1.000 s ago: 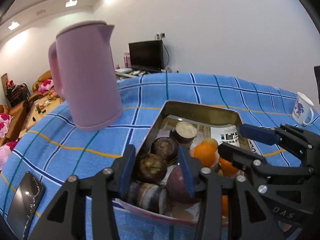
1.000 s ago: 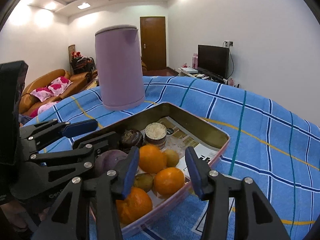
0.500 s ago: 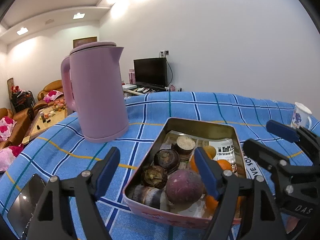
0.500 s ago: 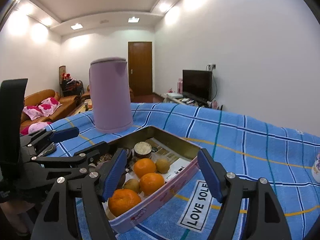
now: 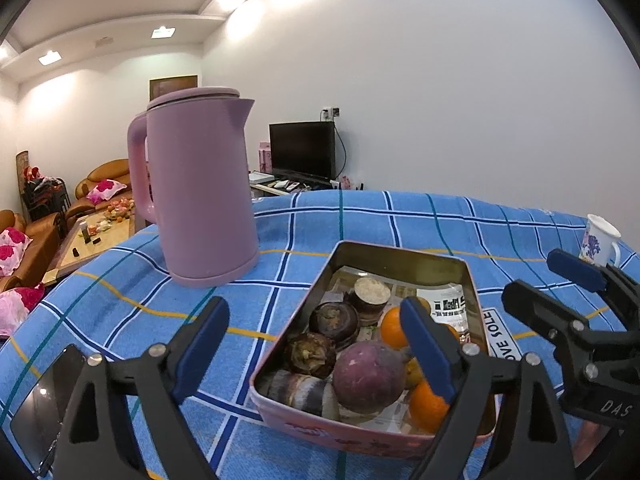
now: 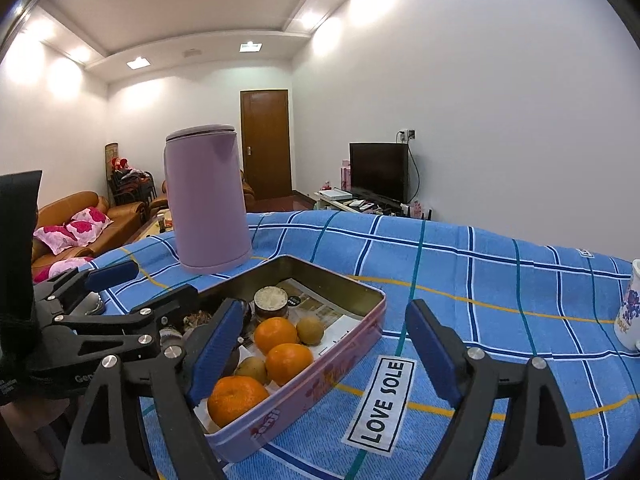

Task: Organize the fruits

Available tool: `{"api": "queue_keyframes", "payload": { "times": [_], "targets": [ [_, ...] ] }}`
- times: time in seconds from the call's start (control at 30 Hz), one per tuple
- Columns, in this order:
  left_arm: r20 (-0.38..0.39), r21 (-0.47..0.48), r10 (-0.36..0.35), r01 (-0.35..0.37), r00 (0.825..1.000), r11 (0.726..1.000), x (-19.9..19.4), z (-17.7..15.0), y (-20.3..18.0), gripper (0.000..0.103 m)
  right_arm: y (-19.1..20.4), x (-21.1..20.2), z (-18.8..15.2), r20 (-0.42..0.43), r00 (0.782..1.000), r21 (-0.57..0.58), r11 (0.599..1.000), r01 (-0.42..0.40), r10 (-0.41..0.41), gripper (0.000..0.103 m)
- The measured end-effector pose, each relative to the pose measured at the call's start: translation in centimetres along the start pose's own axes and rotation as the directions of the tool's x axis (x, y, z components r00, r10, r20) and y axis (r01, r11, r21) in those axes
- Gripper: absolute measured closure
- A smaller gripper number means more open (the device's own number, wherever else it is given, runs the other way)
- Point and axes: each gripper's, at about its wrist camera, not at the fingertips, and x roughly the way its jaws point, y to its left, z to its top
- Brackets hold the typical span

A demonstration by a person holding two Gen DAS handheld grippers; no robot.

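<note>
A pink tin (image 5: 474, 292) is seen on the blue checked cloth (image 5: 360, 216) covering the counter, lined with newspaper and holding the fruit. Near the left tongs (image 5: 316, 350), a purple fruit (image 5: 369, 376) lies at the tin's near end, with dark brown fruits (image 5: 334, 319) just behind it along the left wall and a cut piece (image 5: 370, 294) farther in. Oranges (image 6: 289, 363) are grouped along the right side, with two small brown fruits (image 6: 310, 330) among them. Left tongs are spread and opening wider; the near end of the tin lies in line with the gap, but nothing is pinched. Right tongs (image 6: 320, 354) are likewise spread and opening, straddling the tin's right wall, nothing pinched. A pink kettle (image 5: 200, 188) stands upright on the cloth, beyond the tin's far left corner and apart from it. A white floral mug (image 5: 600, 240) stands at the far right. A phone (image 5: 44, 404) lies flat at the near left. A "LOVE SOLE" label (image 6: 382, 402) is noted on the cloth, just right of the tin.
</note>
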Motion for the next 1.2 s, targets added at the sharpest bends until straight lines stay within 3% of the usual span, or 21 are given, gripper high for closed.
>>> {"api": "queue_keyframes", "payload": {
  "times": [1.2],
  "targets": [
    [0.02, -0.011, 0.01, -0.01, 1.0, 1.0, -0.38, -0.09, 0.13, 0.0, -0.52, -0.34, -0.16, -0.002, 1.0, 0.027, 0.999, 0.025, -0.025, 0.018]
  ]
}}
